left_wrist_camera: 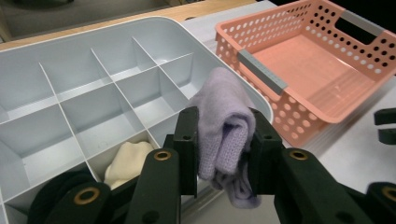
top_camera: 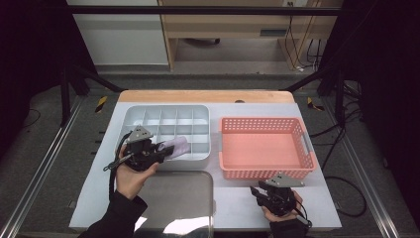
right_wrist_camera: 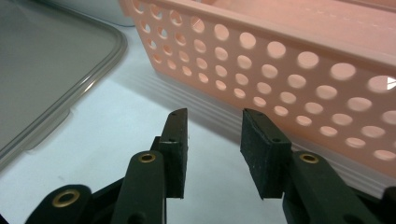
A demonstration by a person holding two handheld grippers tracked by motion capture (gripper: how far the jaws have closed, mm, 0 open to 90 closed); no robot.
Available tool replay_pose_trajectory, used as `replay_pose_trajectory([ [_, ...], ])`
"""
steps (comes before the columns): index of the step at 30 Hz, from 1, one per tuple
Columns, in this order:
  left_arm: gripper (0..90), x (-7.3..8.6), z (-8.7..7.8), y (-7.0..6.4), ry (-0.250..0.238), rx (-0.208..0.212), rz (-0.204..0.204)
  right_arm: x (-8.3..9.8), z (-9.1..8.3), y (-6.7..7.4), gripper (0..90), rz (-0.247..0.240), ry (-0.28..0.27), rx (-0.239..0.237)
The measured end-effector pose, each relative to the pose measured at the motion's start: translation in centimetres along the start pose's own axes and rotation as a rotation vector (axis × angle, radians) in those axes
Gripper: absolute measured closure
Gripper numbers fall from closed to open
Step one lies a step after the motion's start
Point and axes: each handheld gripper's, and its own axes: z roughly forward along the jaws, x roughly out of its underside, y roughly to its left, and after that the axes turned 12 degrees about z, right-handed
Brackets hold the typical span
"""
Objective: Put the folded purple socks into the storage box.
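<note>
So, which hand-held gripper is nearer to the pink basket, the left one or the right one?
The right. The right hand-held gripper sits just outside the pink basket at its near wall, jaws open and empty. The left hand-held gripper holds a lilac sock over the grey divided tray, farther away.

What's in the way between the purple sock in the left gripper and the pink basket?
Nothing visible. The left gripper holds the purple sock above the divided tray's near right corner. The pink basket beside it is empty, with open table between them.
</note>
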Motion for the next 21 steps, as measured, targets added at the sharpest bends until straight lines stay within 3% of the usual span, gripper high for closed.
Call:
replay_pose_trajectory([
  [6, 68.7, -0.6, 1.3, 0.7, 0.036, -0.036, 0.007, 0.0, 0.1, 0.0, 62.4, 0.001, 0.004, -0.007],
  [21, 68.9, 0.2, 5.0, 1.8, 0.171, -0.029, 0.003, -0.1, 0.2, -0.2, 62.6, 0.01, 0.012, -0.014],
])
